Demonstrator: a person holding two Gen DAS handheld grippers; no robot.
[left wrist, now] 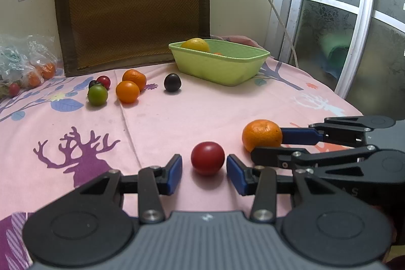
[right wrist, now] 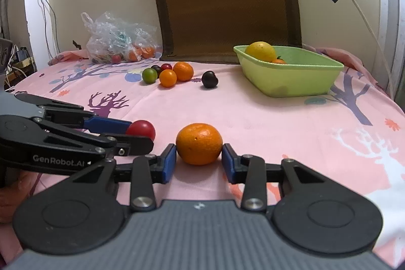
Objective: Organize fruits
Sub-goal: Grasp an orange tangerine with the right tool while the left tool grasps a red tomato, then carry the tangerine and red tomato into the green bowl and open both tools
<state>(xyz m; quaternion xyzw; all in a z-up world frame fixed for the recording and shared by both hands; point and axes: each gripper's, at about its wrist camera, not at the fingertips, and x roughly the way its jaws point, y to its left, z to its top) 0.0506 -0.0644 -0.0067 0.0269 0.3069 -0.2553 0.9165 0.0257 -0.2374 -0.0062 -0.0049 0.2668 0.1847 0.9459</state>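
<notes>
Holding yellow fruit [right wrist: 260, 51], small orange [right wrist: 278, 61], green tub [right wrist: 293, 82]

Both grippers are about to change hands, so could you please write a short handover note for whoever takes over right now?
Left gripper: open, fingers either side of the red fruit, not visibly clamped.
Right gripper: open around the big orange, pads near its sides; contact unclear.
Both fruits sit on the pink cloth.
Done: the green bin holds a yellow fruit and a small orange one.
Left: these two, then the loose group further back: green fruit, two oranges, small dark and red ones, and a dark plum.
</notes>
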